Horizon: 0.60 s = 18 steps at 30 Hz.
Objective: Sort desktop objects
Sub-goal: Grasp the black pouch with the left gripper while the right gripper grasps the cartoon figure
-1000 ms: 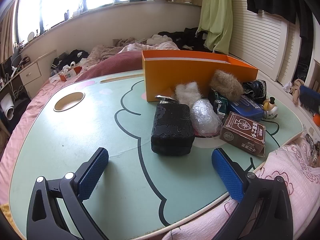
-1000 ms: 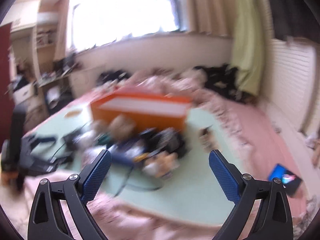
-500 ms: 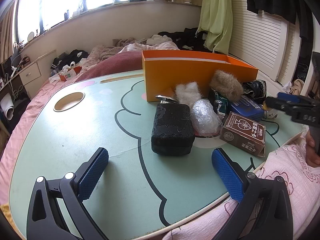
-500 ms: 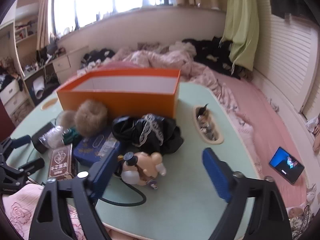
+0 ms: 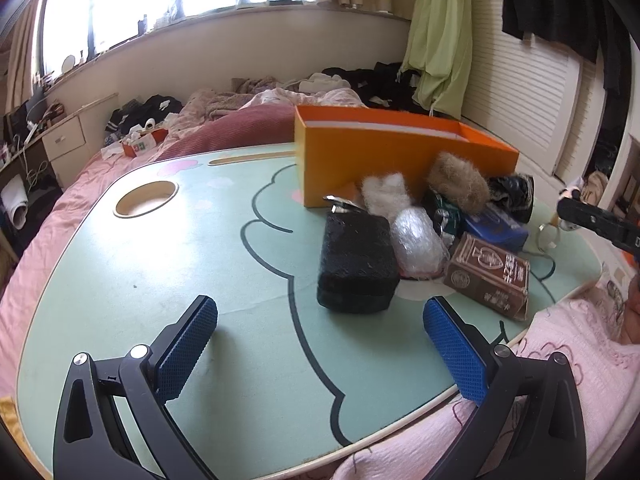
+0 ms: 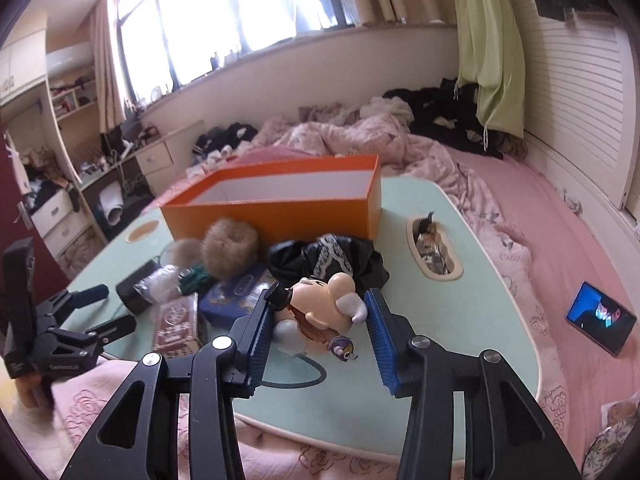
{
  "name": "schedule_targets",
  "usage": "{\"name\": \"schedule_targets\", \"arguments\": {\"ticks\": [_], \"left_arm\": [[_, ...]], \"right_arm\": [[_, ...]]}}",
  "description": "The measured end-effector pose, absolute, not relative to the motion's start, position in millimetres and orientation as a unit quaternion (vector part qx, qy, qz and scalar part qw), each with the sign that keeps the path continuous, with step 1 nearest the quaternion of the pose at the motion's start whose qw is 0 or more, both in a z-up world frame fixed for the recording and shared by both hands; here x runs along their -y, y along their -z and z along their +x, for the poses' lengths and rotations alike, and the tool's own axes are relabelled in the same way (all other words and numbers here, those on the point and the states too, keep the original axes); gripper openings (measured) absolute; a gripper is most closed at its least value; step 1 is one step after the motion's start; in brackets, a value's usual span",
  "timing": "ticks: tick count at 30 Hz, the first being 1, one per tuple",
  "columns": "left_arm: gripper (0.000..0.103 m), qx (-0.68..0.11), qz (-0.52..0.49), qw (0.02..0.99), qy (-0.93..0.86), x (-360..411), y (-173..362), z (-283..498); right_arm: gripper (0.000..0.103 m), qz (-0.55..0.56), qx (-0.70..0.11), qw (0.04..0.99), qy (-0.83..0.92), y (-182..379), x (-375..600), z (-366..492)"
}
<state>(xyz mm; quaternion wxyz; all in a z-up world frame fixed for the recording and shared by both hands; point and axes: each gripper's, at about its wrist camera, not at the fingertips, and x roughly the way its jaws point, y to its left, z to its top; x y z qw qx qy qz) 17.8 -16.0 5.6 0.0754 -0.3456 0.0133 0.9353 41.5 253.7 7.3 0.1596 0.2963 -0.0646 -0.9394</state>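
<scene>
On a pale green tabletop [image 6: 472,320] set over a pink bed, the right claw [image 6: 316,330] straddles a small cartoon toy figure [image 6: 320,308] lying at the near edge of a heap of clutter. Its jaws have just been closing, with the toy between them; the left blue pad seems to meet the toy's dark hat, while a sliver of space shows between the right pad and the toy's grey hand, so a firm clamp cannot be confirmed. Just behind the toy lies a crumpled black lace garment [image 6: 328,258], and beyond that stands an open orange box [image 6: 276,200], nothing visible inside it. Beside the toy sit a blue tin [image 6: 232,296], a brown fur ball [image 6: 230,248] and a brown card pack [image 6: 176,326]. Farther left, the left claw [image 5: 320,344] hovers over bare tabletop with its jaws wide apart and nothing between them; a black case [image 5: 356,266] and a plastic-wrapped bundle [image 5: 418,240] lie ahead of it. A phone [image 6: 600,318] glows on the pink bedding to the right.
</scene>
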Motion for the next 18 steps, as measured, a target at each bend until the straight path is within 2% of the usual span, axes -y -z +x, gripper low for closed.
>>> {"name": "schedule_targets", "arguments": {"ticks": [3, 8, 9, 11, 13, 18], "left_arm": [[0.103, -0.007, -0.330, 0.081, -0.940, 17.6, -20.3, 17.2], [0.102, -0.058, -0.325, 0.077, -0.941, -0.9, -33.0, 2.8], [0.099, -0.065, -0.336, 0.086, -0.936, -5.0, -30.2, -2.3], [0.077, -0.073, -0.362, 0.087, -0.925, -9.8, -20.4, -12.4], [0.043, -0.055, -0.392, 0.100, -0.913, -7.6, -8.8, -19.6], [0.040, -0.023, -0.366, 0.107, -0.924, 12.3, -14.4, -1.7]], "right_arm": [[0.044, 0.277, 0.070, 0.161, 0.945, -21.4, -257.3, 47.5], [0.044, 0.260, 0.071, 0.164, 0.949, -35.7, -258.6, 51.9], [0.044, 0.259, 0.072, 0.164, 0.949, -36.5, -258.7, 52.4], [0.044, 0.261, 0.076, 0.165, 0.948, -36.8, -259.4, 51.5], [0.044, 0.264, 0.077, 0.166, 0.947, -36.0, -258.8, 50.6], [0.044, 0.266, 0.073, 0.166, 0.947, -36.5, -254.8, 50.2]]}}
